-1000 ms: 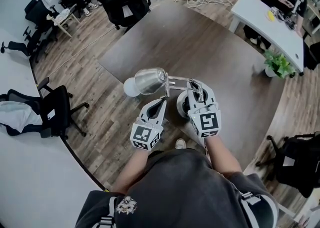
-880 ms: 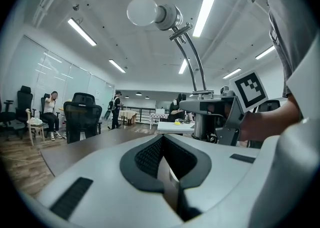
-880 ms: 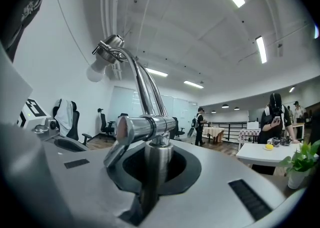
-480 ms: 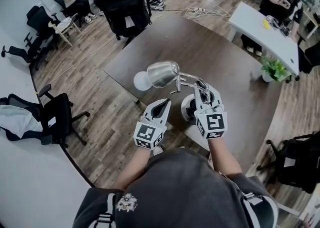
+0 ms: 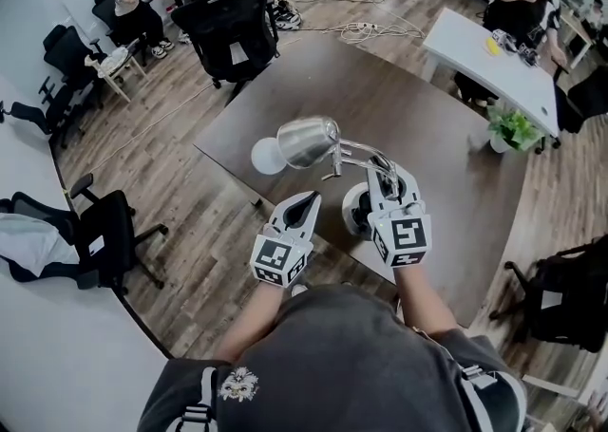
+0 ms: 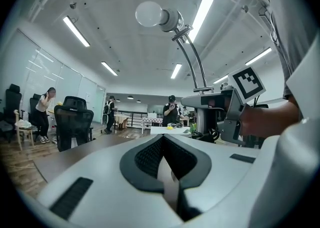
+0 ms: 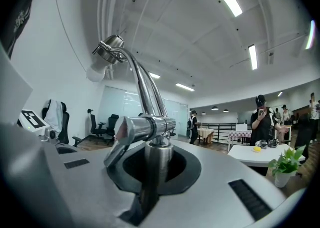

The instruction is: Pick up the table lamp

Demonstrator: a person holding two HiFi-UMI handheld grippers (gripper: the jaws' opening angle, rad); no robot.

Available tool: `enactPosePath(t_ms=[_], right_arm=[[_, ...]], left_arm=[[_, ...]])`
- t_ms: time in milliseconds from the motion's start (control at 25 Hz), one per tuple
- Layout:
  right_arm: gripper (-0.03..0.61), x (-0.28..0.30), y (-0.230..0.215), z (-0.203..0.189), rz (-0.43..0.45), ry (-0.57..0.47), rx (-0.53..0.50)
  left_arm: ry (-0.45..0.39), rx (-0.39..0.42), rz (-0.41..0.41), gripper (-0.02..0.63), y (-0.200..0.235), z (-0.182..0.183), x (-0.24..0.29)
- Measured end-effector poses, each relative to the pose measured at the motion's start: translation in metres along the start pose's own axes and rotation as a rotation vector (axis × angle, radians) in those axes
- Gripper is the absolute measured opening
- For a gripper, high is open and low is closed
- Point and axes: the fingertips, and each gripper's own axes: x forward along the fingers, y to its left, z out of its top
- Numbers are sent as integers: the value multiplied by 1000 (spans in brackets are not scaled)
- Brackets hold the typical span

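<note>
The table lamp has a chrome shade (image 5: 306,142), a white bulb (image 5: 268,156), a curved double arm and a round base (image 5: 356,210). My right gripper (image 5: 385,178) is shut on its upright chrome post (image 7: 157,157), just under the arm's joint. The lamp stands upright in that grip, over the near edge of the dark table (image 5: 408,98). In the right gripper view the bulb (image 7: 95,74) hangs high at the left. My left gripper (image 5: 309,200) is beside the base on its left, shut (image 6: 162,144) with nothing in it. From there the bulb (image 6: 149,13) shows overhead.
A black office chair (image 5: 233,12) stands at the table's far side and another (image 5: 104,221) on the wood floor at the left. A white table (image 5: 494,50) and a potted plant (image 5: 513,126) are at the right. People sit and stand in the background.
Both grippers and the lamp have risen a little, and the lamp's shade has drifted slightly right and up in the head view. The grip on the post is unchanged.
</note>
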Motion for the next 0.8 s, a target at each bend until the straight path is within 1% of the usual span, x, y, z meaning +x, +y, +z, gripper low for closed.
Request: enactPosePath(t_ms=[160,440,800], right_arm=[[37,-2,-2,3,-21,-9,-12],[37,1,-2,-6,-43,4,-18],[37,7,-3,-16,-46,13,-11]], left_arm=[[-8,4,-8,6,0,4,-1],[-7,3,-2,6,5,4,-6],[-5,1,6,6,11,3,-6]])
